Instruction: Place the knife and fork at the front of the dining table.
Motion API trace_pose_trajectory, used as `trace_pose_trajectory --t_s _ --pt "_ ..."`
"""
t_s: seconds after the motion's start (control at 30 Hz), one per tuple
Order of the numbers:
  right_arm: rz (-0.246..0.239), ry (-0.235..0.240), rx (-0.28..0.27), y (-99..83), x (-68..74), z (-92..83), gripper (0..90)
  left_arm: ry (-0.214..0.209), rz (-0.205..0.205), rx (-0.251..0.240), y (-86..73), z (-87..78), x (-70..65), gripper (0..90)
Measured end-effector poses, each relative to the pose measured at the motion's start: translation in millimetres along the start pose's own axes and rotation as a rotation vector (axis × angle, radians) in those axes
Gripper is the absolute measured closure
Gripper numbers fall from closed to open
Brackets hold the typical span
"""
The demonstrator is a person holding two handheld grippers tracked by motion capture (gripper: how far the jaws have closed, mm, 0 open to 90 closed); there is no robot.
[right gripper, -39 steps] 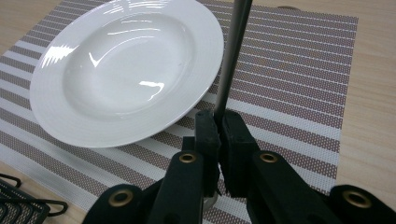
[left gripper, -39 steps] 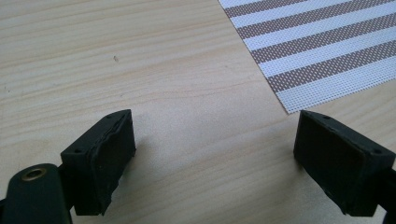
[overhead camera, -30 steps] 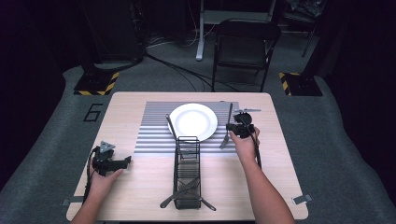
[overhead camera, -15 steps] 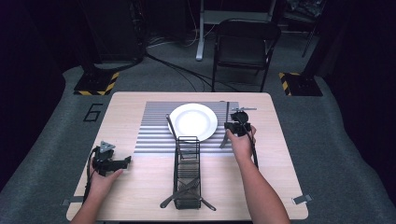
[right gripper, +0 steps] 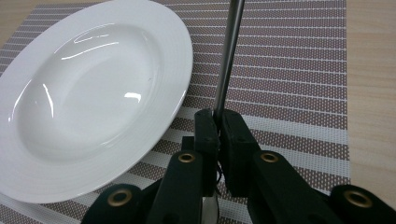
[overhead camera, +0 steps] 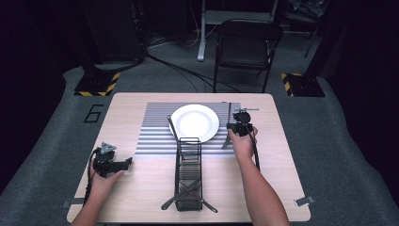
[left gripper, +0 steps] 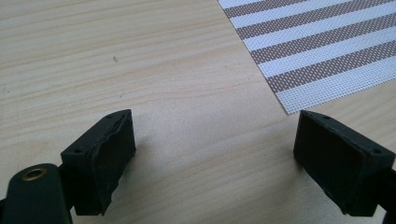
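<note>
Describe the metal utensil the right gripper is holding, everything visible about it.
The utensil shows as a slim, round, shiny metal handle, straight and smooth. The right gripper is shut on it, both black pads pressing its sides. It lies low over the striped placemat, running away from the gripper, just right of the white plate without touching the rim. In the high view it sits along the placemat's right side. Its working end is hidden, so its type cannot be told.

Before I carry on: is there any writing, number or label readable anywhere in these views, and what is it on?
"6": a dark numeral on the grey floor covering, just beyond the far left corner of the table.
Yellow-and-black hazard stripes, a sign without words, on the two black floor bases behind the table.
Nothing readable on the plate, placemat or wire caddy.
</note>
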State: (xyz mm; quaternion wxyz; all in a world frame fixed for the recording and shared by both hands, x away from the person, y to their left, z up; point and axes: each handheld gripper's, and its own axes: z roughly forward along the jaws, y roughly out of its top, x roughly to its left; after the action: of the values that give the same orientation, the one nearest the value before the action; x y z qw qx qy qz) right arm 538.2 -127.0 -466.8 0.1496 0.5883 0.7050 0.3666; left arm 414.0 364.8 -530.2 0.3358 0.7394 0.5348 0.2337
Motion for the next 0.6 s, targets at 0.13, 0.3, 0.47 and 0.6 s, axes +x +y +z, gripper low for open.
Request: trace_pose_trajectory --t_s 0.13,0.3,0.47,0.6 --pt "0.003 -0.006 -0.001 -0.5 -1.0 1.2 86.0 -0.003 0.003 0.006 0.3 -0.4 0.3 12.5" --pt "0.005 -0.012 -0.005 -0.8 -0.7 2.7 85.9 -0.004 0.002 0.006 0.4 -0.2 0.2 12.5" --pt "0.024 -0.026 -0.003 -1.5 -1.1 4.3 85.8 -0.004 0.002 0.006 0.4 -0.2 0.2 12.5" --pt "0.048 -0.026 -0.004 -1.4 -0.7 5.6 85.9 -0.003 0.004 0.007 0.6 -0.1 0.3 12.5"
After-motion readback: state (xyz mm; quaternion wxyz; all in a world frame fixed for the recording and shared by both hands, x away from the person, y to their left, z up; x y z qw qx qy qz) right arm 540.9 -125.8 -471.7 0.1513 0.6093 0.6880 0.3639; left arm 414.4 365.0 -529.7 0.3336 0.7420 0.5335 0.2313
